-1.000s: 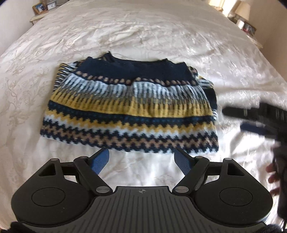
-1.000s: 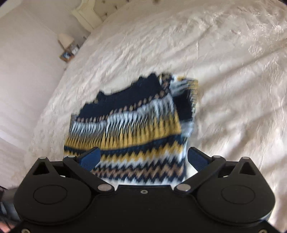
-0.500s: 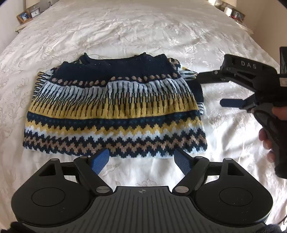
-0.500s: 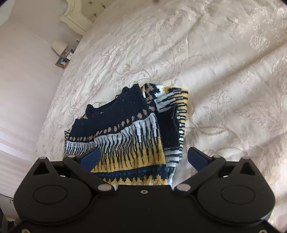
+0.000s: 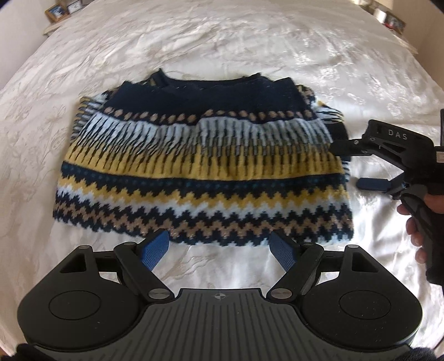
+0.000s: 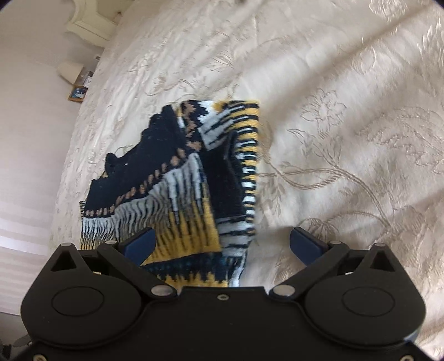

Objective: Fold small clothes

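Note:
A small knitted sweater in navy, yellow, white and tan stripes lies flat on the bed, its sleeves folded in along both sides. My left gripper hovers open just in front of the sweater's hem, nothing between its blue pads. My right gripper comes in from the right, open, its fingers on either side of the sweater's right edge. In the right wrist view the right gripper straddles that folded edge of the sweater, the left pad over the knit, the right pad over the bedspread.
The cream embroidered bedspread stretches all around. A bedside shelf with picture frames sits at the far left, another with small items at the far right. A lamp and headboard show in the right wrist view. A hand holds the right gripper.
The right gripper has moved in toward the sweater's right edge, which now lies between its open fingers. The left gripper has shifted slightly left and stays open in front of the hem.

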{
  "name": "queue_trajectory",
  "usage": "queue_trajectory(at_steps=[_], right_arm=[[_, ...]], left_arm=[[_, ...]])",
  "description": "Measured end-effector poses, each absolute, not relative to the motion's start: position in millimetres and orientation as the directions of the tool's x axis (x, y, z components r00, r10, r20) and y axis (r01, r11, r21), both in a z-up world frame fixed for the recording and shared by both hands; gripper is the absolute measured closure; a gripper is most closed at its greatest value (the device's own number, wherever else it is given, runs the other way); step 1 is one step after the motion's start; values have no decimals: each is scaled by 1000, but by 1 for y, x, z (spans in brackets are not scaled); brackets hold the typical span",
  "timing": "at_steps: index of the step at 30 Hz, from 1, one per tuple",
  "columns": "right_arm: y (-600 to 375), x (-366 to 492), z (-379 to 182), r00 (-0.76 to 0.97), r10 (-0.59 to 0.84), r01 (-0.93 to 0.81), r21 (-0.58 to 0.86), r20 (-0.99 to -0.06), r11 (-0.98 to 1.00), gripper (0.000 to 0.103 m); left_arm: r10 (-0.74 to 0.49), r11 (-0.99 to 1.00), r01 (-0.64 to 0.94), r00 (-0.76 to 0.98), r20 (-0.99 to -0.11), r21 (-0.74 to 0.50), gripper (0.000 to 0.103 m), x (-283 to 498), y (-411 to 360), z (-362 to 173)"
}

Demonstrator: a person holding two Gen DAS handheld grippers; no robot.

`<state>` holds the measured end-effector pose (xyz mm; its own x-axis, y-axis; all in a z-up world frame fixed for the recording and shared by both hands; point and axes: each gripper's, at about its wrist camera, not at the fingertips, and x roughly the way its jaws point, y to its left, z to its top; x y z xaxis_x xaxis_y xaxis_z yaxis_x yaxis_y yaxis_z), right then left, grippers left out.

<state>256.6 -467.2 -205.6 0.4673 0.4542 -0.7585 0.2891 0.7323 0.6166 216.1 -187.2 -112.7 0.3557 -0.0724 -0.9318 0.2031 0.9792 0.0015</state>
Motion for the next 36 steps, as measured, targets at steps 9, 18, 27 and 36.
queue_trajectory(at_steps=[9, 18, 27, 36], right_arm=[[-465, 294, -217, 490, 490, 231, 649, -721, 725, 0], [-444, 309, -221, 437, 487, 184, 606, -756, 774, 0], [-446, 299, -209, 471, 441, 210, 582, -764, 786, 67], [-433, 296, -192, 488, 370, 242, 530, -790, 813, 71]], left_arm=[[-43, 985, 172, 346, -937, 18, 24, 218, -178, -116], [-24, 987, 158, 355, -935, 34, 24, 236, -163, -118], [-22, 970, 227, 420, -907, 82, 24, 307, -151, -122], [-86, 938, 344, 348, -934, 42, 24, 369, -165, -174]])
